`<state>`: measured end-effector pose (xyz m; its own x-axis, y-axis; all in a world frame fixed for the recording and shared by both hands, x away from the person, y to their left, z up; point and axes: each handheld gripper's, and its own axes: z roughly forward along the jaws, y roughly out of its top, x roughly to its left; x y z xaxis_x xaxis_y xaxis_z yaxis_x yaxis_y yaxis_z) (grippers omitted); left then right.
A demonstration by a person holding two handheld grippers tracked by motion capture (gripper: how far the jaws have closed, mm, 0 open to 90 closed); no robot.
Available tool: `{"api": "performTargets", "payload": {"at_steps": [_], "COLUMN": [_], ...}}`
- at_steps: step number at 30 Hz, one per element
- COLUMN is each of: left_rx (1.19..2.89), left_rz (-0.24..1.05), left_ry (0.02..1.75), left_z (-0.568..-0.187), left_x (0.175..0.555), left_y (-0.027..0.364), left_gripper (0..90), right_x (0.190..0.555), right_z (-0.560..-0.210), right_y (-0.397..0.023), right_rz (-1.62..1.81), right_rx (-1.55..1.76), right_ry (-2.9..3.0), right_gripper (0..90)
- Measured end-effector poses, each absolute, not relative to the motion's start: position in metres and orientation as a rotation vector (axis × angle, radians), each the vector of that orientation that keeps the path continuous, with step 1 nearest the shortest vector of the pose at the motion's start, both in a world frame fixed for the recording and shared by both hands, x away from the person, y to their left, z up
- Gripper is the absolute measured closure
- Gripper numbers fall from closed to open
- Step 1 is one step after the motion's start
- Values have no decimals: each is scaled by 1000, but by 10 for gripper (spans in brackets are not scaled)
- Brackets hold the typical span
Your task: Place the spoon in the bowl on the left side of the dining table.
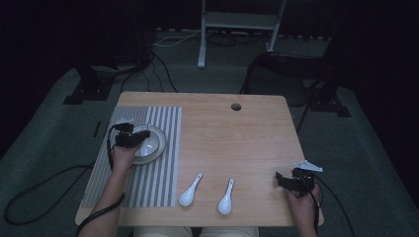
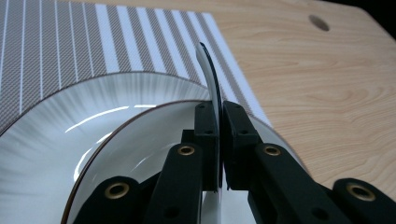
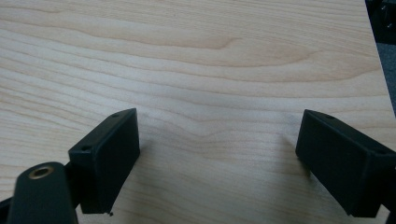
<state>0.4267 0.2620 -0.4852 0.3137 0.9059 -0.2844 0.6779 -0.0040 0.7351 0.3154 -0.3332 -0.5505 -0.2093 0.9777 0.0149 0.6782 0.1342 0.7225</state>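
Bowl (image 2: 140, 154), glazed, stiff, breakable and slippery, is best taken at its thin rim, where the left hand-held gripper (image 2: 218, 116) is clamped; the right hand-held gripper (image 3: 217, 154) stands apart.

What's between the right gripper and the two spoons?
Nothing visible. The right gripper sits open at the table's right edge, and only bare wood lies between it and the nearer spoon. The other spoon lies just beyond, beside the striped mat.
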Motion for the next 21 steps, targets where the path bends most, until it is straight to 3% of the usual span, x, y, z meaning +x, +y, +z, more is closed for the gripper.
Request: {"api": "performTargets", "payload": {"at_steps": [9, 12, 14, 21], "left_rx": [1798, 1818, 1816, 1843], "left_rz": [405, 406, 407, 438], "left_ry": [1504, 1515, 1524, 1508], "left_z": [-479, -479, -480, -475], "left_x": [425, 426, 426, 417], "left_y": [259, 259, 259, 258], "left_gripper": [848, 810, 738, 692], "right_x": [315, 315, 315, 315], "right_z": [-551, -551, -551, -551], "right_y": [-333, -333, -333, -333], "right_rz": [847, 847, 847, 847], "right_rx": [1587, 1587, 1587, 1587], "right_ry": [1950, 1950, 1950, 1950], "right_gripper": [129, 129, 129, 129]}}
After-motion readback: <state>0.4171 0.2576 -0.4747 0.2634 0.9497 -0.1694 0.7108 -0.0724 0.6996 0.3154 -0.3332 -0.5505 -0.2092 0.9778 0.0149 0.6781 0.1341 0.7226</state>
